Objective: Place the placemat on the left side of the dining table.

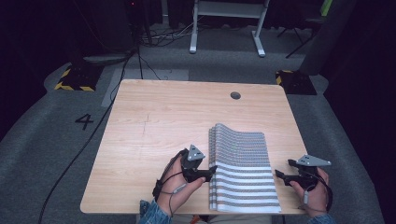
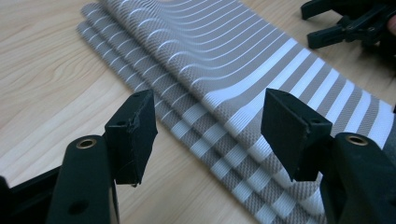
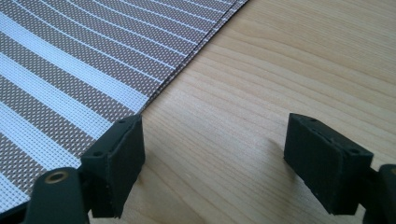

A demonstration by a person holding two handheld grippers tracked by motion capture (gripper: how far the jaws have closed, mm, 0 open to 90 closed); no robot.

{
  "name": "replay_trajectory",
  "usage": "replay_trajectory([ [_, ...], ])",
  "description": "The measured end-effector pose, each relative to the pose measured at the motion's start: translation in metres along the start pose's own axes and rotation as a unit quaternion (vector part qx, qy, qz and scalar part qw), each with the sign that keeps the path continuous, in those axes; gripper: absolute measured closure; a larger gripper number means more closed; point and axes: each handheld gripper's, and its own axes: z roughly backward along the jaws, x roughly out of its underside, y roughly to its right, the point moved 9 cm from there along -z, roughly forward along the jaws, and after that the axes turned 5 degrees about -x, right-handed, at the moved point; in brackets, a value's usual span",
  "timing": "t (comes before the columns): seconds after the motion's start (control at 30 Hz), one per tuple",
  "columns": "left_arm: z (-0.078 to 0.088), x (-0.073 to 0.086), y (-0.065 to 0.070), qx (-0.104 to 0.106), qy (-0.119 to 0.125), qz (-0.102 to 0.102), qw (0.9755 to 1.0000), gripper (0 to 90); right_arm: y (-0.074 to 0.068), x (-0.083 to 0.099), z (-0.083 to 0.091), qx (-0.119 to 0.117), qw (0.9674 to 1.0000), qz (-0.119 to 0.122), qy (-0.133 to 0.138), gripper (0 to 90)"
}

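Stack: striped placemats (image 1: 243, 168) lie piled on the near right part of the desk (image 1: 154, 121), left edges fanned out in steps, far end curling up.
Left gripper (image 1: 211, 171): jaws wide, holding nothing, poised at the fanned left edge.
Right gripper (image 1: 280, 176): jaws wide, empty, over bare wood just beside the stack's right edge.
Risk 1: a pinch at the stepped edge could catch only the top mat, dragging the pile askew.
Risk 2: with the right side unheld, the stack could slide.

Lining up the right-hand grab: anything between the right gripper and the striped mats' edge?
Nothing: only bare table separates the open right gripper from the striped mats, seen in the right gripper view.
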Motion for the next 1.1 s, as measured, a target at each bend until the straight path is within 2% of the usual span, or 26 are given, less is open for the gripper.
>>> replay_trajectory([
  [0.17, -0.017, 0.0, 0.007, 0.025, -0.009, 0.001, 0.9997, 36.1, 0.0, 0.0, 0.0, 0.0, 1.0, 0.0, 0.0, 20.9],
  [0.37, -0.034, 0.003, 0.008, 0.05, -0.017, -0.001, 0.9986, 36.1, 0.0, 0.0, 0.0, 0.001, 1.0, -0.001, 0.001, 21.1],
  [0.47, -0.039, 0.002, 0.013, 0.059, -0.019, -0.018, 0.9979, 34.7, 0.0, 0.0, 0.0, 0.002, 1.0, -0.001, 0.001, 21.1],
  [0.5, -0.04, 0.002, 0.015, 0.063, -0.019, -0.015, 0.9977, 34.2, 0.0, 0.0, 0.0, 0.002, 1.0, -0.001, 0.001, 21.2],
  [0.63, -0.042, -0.002, 0.018, 0.067, -0.017, -0.03, 0.9972, 33.8, 0.0, 0.0, 0.0, 0.002, 1.0, -0.002, 0.001, 21.1],
  [0.7, -0.043, -0.003, 0.023, 0.078, -0.013, -0.032, 0.9964, 33.2, 0.0, 0.0, 0.0, 0.002, 1.0, -0.002, 0.001, 21.2],
  [0.73, -0.044, -0.003, 0.024, 0.083, -0.015, -0.024, 0.9961, 32.5, 0.0, 0.0, 0.0, 0.002, 1.0, -0.002, 0.001, 21.2],
  [0.8, -0.047, 0.001, 0.021, 0.076, -0.031, -0.014, 0.9965, 32.7, 0.0, 0.0, 0.0, 0.002, 1.0, -0.002, 0.001, 21.2],
  [0.83, -0.047, 0.001, 0.021, 0.076, -0.031, -0.014, 0.9965, 33.2, 0.0, 0.0, 0.0, 0.002, 1.0, -0.002, 0.001, 21.2],
  [0.87, -0.05, 0.009, 0.015, 0.064, -0.056, -0.007, 0.9964, 34.4, 0.0, 0.0, 0.0, 0.002, 1.0, -0.002, 0.001, 21.1],
  [1.03, -0.058, 0.01, 0.018, 0.071, -0.061, -0.011, 0.9955, 34.8, 0.0, 0.0, 0.0, 0.002, 1.0, -0.002, 0.001, 21.2],
  [1.1, -0.065, 0.011, 0.021, 0.075, -0.071, -0.003, 0.9946, 36.1, 0.0, 0.0, 0.0, 0.002, 1.0, -0.002, 0.001, 21.2],
])
